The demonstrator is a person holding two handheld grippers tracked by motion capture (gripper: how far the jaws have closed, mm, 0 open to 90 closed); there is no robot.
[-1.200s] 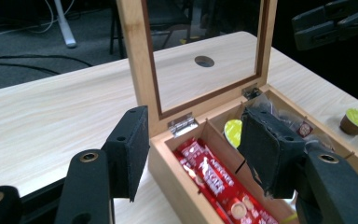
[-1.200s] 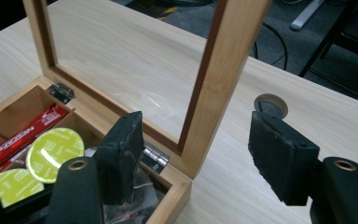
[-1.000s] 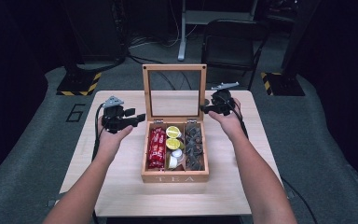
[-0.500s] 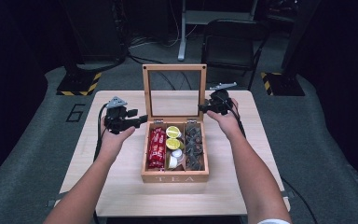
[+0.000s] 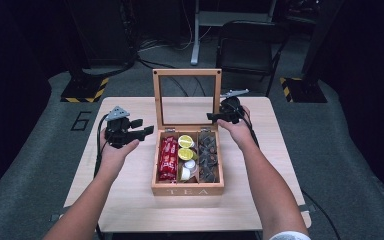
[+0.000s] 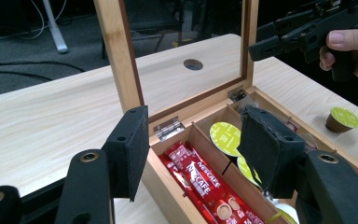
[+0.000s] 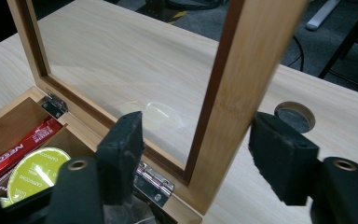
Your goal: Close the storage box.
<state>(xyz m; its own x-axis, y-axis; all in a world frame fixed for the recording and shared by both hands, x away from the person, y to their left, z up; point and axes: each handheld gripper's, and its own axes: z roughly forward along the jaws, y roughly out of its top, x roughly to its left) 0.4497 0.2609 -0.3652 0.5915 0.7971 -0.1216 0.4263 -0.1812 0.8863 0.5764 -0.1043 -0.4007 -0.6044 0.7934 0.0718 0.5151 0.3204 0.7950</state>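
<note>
Wooden lid frame [image 7: 242, 93] stands between the right gripper [image 7: 200, 154]'s spread jaws, untouched; left gripper [image 6: 193, 154] jaws spread, empty.

Open tea box [image 5: 187, 189] between hand-held grippers

Light wooden table [image 5: 130, 200]. On it a loose brown capsule [image 6: 343, 120] with a lime-green lid. Round cable hole [image 6: 193, 64] in its top. Black chair [image 5: 245, 42] beyond its far edge. Hazard-striped plate [image 5: 82, 92] on the floor off its far left corner. Floor marking "6" [image 5: 81, 120] left of the table.
</note>
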